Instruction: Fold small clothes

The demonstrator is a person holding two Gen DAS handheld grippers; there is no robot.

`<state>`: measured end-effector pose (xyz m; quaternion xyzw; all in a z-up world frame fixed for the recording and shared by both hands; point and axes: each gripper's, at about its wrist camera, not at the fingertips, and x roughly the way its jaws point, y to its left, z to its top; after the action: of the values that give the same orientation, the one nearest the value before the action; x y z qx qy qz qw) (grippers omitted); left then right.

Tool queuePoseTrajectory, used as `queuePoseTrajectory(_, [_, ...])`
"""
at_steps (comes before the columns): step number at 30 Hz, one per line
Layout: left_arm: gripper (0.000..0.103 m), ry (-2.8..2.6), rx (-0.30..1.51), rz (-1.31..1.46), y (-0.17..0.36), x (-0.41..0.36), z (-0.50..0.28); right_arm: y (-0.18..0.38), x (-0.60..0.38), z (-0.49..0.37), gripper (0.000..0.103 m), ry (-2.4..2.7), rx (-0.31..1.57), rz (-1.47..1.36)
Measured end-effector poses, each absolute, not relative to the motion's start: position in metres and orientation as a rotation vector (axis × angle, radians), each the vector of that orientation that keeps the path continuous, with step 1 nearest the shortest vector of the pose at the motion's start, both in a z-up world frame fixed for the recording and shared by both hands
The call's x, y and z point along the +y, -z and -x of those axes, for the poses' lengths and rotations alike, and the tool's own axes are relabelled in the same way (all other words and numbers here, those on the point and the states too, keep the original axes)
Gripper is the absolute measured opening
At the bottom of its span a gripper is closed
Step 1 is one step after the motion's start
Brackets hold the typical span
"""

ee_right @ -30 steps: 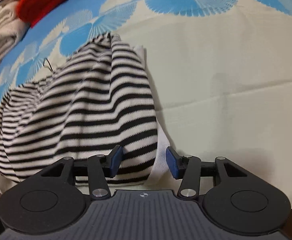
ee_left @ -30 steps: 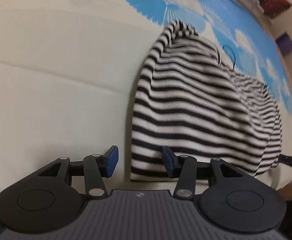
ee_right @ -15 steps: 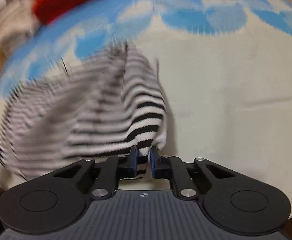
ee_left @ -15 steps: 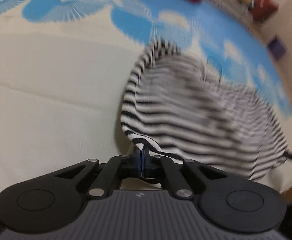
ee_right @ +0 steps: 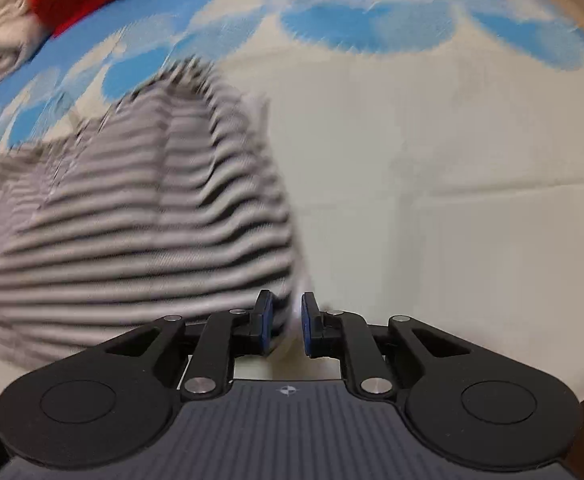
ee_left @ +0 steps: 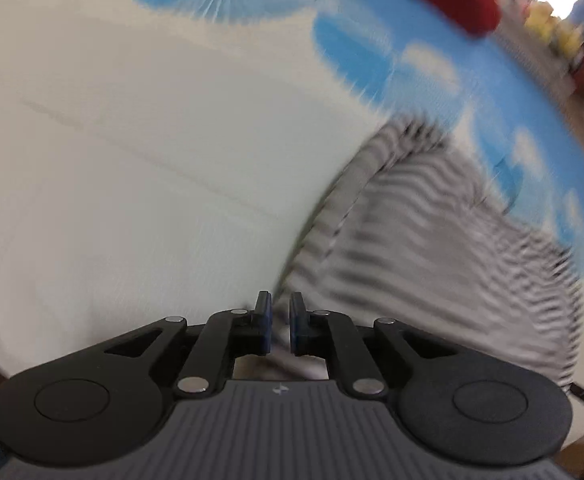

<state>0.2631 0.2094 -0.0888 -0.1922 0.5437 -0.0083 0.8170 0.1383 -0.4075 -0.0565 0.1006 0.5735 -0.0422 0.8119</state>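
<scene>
Soft, light striped top [ee_left: 432, 248], lying on the bed [ee_left: 131, 160] ahead of each tool, pinched at its near hem corners: left tool [ee_left: 280, 328] and right tool [ee_right: 286, 326], jaws opening slightly, cloth between.

Left gripper [ee_left: 280, 322] pitched steeply down, jaws easing apart (narrow gap, striped cloth between the pads), right gripper [ee_right: 286, 324] likewise steep, jaws opening, cloth edge between them

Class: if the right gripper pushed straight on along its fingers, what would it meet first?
Probably the striped garment whose edge already sits between the opening right gripper jaws; bedsheet just behind.
</scene>
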Motion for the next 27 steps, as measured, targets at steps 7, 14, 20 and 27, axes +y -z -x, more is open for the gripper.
queuePoseTrajectory(7, [0.015, 0.282, 1.175, 0.317, 0.084, 0.155, -0.278, 0.035, -0.401, -0.138, 0.034, -0.056, 1.060, -0.273])
queuePoseTrajectory(14, [0.032, 0.216, 1.334, 0.219, 0.127, 0.115, -0.297, 0.086, -0.368, -0.154, 0.043, -0.005, 1.344, -0.065])
queuePoseTrajectory(20, [0.033, 0.191, 1.219, 0.295, 0.102, 0.115, -0.305, 0.060, -0.362, -0.161, 0.045, 0.044, 1.195, -0.070])
queuePoseTrajectory(27, [0.033, 0.219, 1.150, 0.214, 0.088, 0.083, -0.306, 0.028, -0.327, -0.170, 0.046, -0.135, 0.956, -0.104])
